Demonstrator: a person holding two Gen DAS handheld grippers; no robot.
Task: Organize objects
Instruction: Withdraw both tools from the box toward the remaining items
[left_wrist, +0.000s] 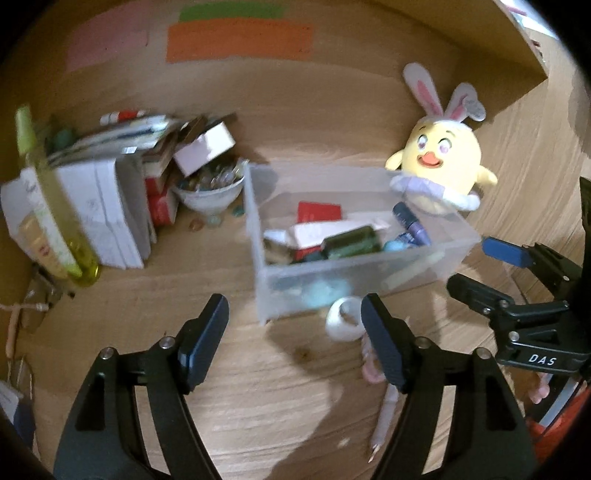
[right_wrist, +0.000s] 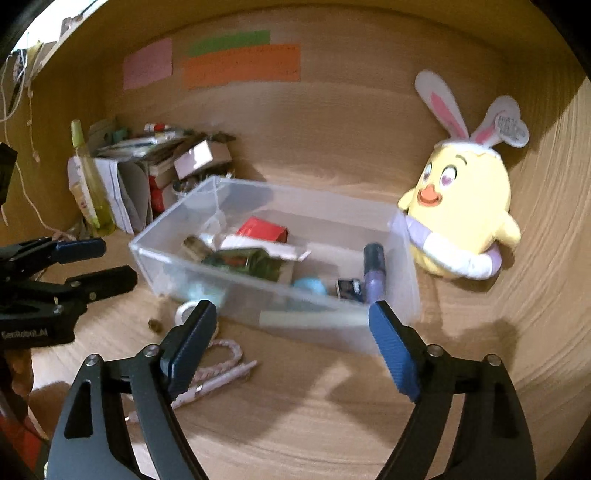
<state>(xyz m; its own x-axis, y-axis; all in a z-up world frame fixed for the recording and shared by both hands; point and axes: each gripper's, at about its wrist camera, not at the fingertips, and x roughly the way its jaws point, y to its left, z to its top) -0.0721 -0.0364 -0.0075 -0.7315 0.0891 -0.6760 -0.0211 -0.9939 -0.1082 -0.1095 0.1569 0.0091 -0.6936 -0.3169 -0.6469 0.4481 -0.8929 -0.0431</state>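
Observation:
A clear plastic bin (left_wrist: 369, 280) (right_wrist: 332, 325) stands on the wooden desk and holds a red box (right_wrist: 262, 230), a purple tube (right_wrist: 375, 273), a blue ball (right_wrist: 310, 286) and other small items. In front of it lie a white tape roll (left_wrist: 343, 319) (right_wrist: 184, 312), a pink braided cord (right_wrist: 221, 356) and a pink pen (right_wrist: 218, 384) (left_wrist: 386, 417). My left gripper (left_wrist: 293, 343) is open and empty, just before the bin and roll. My right gripper (right_wrist: 291, 350) is open and empty, in front of the bin; it also shows in the left wrist view (left_wrist: 476, 269).
A yellow chick plush with bunny ears (left_wrist: 439, 162) (right_wrist: 465, 210) leans at the back right. At the left stand a green bottle (left_wrist: 51, 206) (right_wrist: 90, 177), stacked boxes and papers (left_wrist: 110, 206), and a white bowl of small items (left_wrist: 210, 192). Coloured paper notes (right_wrist: 240, 62) hang on the back wall.

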